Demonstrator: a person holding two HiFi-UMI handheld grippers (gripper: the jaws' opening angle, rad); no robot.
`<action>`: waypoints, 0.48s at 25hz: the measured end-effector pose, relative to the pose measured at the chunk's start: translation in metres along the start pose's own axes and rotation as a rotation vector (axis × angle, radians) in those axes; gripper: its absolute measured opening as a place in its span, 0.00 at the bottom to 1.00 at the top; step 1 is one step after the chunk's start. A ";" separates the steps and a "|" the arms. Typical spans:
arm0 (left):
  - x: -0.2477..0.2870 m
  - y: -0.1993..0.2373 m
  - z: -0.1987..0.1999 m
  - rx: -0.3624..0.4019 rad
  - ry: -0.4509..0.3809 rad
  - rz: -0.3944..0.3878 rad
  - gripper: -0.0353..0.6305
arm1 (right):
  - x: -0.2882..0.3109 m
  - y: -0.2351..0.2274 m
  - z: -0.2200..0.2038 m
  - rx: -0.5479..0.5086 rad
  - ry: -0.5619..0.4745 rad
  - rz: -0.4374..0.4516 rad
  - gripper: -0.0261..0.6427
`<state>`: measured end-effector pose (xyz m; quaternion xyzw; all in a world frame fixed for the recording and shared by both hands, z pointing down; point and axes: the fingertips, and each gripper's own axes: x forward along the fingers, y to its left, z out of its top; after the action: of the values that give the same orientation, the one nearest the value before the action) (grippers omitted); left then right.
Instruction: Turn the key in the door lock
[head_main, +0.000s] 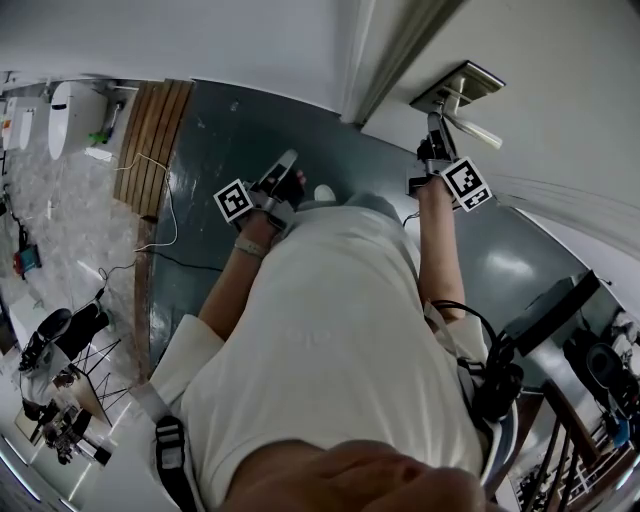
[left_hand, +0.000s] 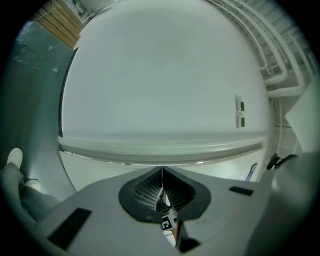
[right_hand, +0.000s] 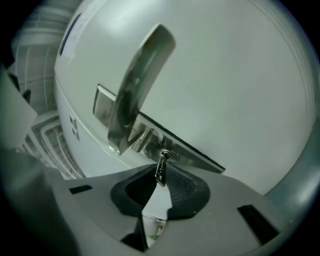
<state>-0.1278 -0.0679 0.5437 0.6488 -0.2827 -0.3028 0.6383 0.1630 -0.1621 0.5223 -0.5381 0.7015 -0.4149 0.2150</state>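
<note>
White door (right_hand: 235, 75) faced; key (right_hand: 161, 164) seated in lock plate (right_hand: 197, 156) under handle (right_hand: 140, 80), pinched by narrowed right gripper (right_hand: 159, 179). Turning step judged underway; firm wrist roll needed next. Left gripper (left_hand: 161, 189) closed, empty, idle.

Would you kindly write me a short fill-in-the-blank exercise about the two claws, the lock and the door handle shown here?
1. The right claw is closed on the ___ that sticks out of the lock plate.
2. The left claw is ___ and holds nothing.
3. The metal lever handle is fixed to a white ___.
Missing words: key; shut; door.
</note>
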 end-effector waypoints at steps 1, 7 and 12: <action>0.000 0.000 0.000 -0.001 -0.001 -0.001 0.06 | 0.000 -0.002 0.000 0.070 -0.011 0.016 0.14; -0.001 0.001 0.001 -0.006 -0.006 -0.002 0.06 | -0.004 -0.009 -0.002 0.401 -0.050 0.064 0.14; 0.000 0.002 0.002 -0.012 -0.005 0.000 0.06 | -0.002 -0.011 -0.003 0.499 -0.063 0.101 0.14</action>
<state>-0.1293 -0.0688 0.5456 0.6441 -0.2824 -0.3059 0.6417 0.1674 -0.1595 0.5324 -0.4450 0.5964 -0.5471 0.3833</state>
